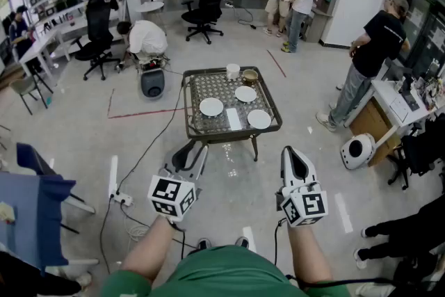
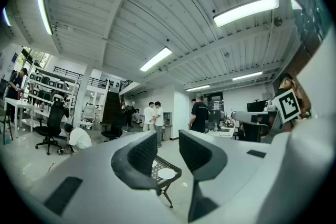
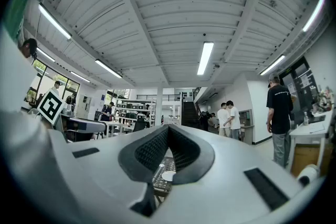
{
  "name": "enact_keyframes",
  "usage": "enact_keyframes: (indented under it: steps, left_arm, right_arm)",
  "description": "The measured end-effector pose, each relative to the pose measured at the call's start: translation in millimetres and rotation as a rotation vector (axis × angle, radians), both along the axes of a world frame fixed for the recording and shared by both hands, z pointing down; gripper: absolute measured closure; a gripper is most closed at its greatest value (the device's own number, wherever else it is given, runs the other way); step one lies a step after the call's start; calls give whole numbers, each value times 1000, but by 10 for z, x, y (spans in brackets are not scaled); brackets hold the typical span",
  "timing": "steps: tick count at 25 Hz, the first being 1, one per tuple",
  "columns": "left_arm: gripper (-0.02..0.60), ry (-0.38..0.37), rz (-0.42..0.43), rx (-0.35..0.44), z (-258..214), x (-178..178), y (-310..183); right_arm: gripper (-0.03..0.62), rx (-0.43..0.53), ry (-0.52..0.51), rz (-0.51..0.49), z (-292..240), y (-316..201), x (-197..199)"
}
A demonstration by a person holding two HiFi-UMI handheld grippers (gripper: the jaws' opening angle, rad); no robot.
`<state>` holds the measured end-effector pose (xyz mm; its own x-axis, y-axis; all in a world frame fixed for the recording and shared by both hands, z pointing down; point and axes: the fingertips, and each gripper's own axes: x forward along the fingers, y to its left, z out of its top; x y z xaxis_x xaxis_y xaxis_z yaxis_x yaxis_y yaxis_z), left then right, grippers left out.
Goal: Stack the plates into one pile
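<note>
Before the bench (image 1: 186,106) bearing three separate plates (image 1: 211,106), the left gripper (image 1: 197,148) is being held with jaws apart and empty, the right gripper (image 1: 293,153) closed on nothing.

Three plates (image 1: 211,106) lie apart on the table (image 1: 229,137), before a cup (image 1: 233,71).

The right gripper (image 3: 167,131) hides most of the table (image 3: 160,180); the bowl (image 1: 249,76), perhaps empty, is too small to tell
</note>
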<state>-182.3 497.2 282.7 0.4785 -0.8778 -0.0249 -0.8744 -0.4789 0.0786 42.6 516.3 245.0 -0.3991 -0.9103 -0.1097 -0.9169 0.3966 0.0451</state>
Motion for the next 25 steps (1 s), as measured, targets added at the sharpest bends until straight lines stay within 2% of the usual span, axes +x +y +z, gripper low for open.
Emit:
enact_keyframes:
  steps: [11,16,23,25]
  left_arm:
    - [442,-9,-7,1,-7,316,-58]
    - [442,-5,-7,-6,58,586,-150]
    - [442,-15,-47,-15,51,994,-267]
    - [442,-24,-58,-20,77,1077,-260]
  right_arm:
    - [571,5,-23,-8,42,-68,326]
    - [569,-15,-89,15,174,-167,695]
    - [565,-37,-116,16,254,-389,1269]
    - [522,-56,-132,10,312,-459,1379]
